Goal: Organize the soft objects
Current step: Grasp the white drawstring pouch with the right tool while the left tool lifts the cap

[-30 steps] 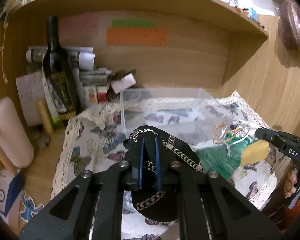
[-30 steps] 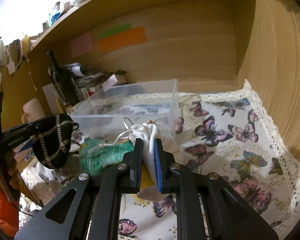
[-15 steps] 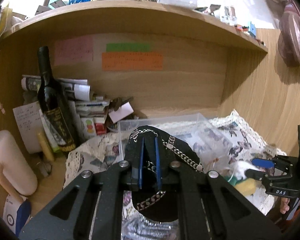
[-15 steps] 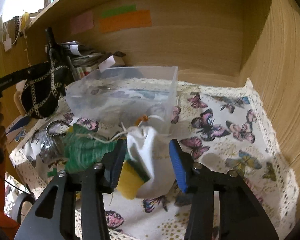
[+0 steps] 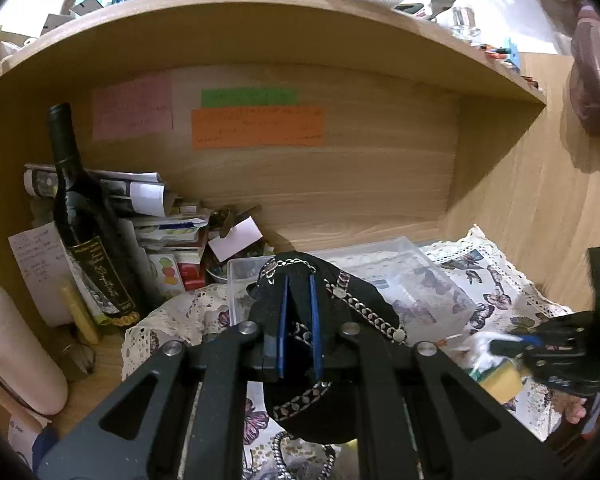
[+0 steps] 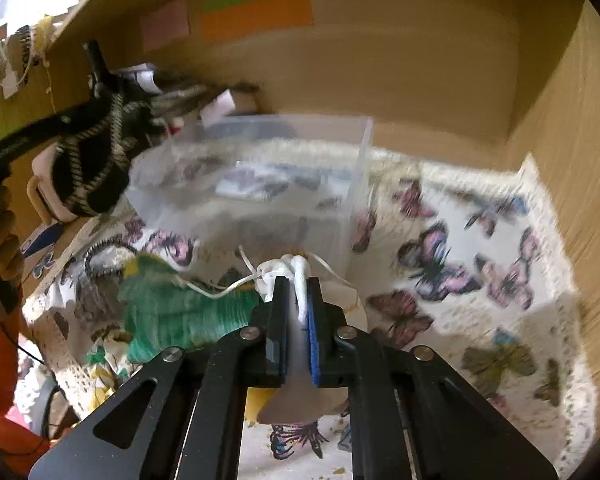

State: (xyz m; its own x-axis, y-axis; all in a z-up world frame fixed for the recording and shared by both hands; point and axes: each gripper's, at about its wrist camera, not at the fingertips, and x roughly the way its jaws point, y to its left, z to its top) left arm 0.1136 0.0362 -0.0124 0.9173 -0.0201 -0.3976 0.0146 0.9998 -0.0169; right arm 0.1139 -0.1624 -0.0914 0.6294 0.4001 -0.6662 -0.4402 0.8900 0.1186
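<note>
My left gripper (image 5: 298, 300) is shut on a black pouch with silver chains (image 5: 352, 300), held in the air in front of the clear plastic box (image 5: 424, 276); the pouch also shows at the left of the right wrist view (image 6: 96, 160). My right gripper (image 6: 298, 292) is shut on a white drawstring bag (image 6: 296, 276), just in front of the clear box (image 6: 260, 184). A yellow piece hangs under the bag (image 5: 500, 380). A green knitted item (image 6: 180, 312) lies on the butterfly cloth (image 6: 480, 280) to the left of it.
A dark wine bottle (image 5: 88, 232), stacked papers and small boxes (image 5: 160, 216) crowd the back left of the wooden shelf niche. A pink roll (image 5: 16, 352) lies at the left. The niche's wooden side wall (image 6: 580, 160) stands close on the right.
The right gripper opened half a second ago and has shut again on the white bag's top. The left gripper has lifted the black pouch higher, toward the box.
</note>
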